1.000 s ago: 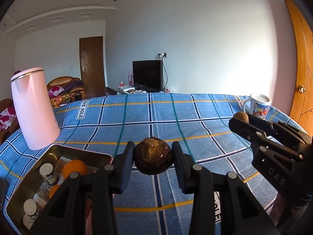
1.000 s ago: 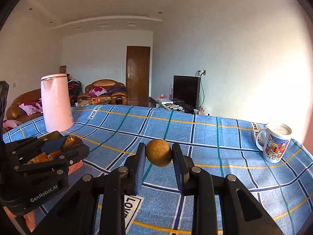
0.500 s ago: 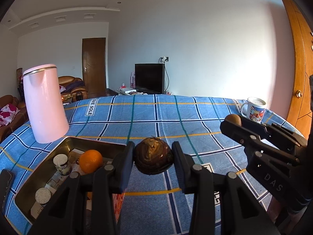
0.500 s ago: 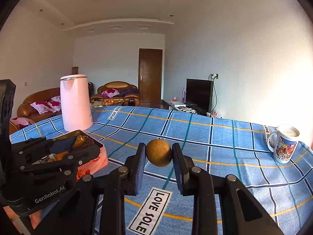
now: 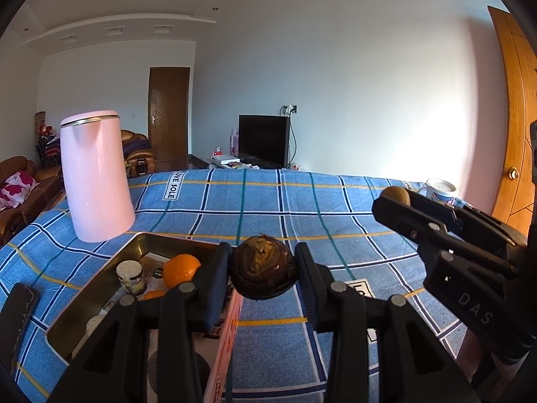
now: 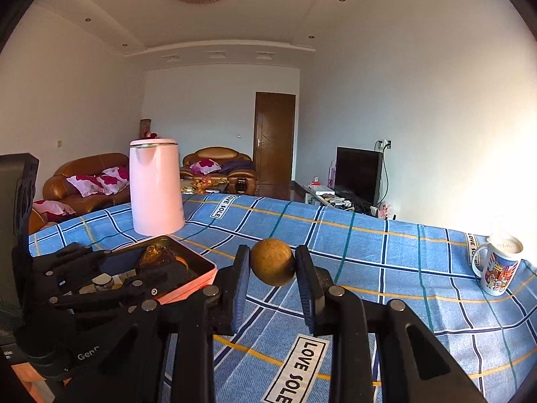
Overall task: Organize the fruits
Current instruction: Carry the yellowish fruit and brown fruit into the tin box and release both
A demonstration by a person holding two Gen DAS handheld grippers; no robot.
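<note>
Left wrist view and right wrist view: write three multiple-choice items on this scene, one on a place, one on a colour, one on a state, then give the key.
1. Where does the orange lie?
A. In the metal tray
B. Beside the mug
C. On top of the kettle

2. What colour is the kettle?
A. Green
B. Pink
C. Black

3. How is the right gripper?
A. Wide open, holding nothing
B. Lying on the tablecloth
C. Shut on a round tan fruit

Key: 1 A, the orange sits inside the tray's walls; 2 B, its body is pale pink; 3 C, both jaws press the fruit's sides above the cloth.
</note>
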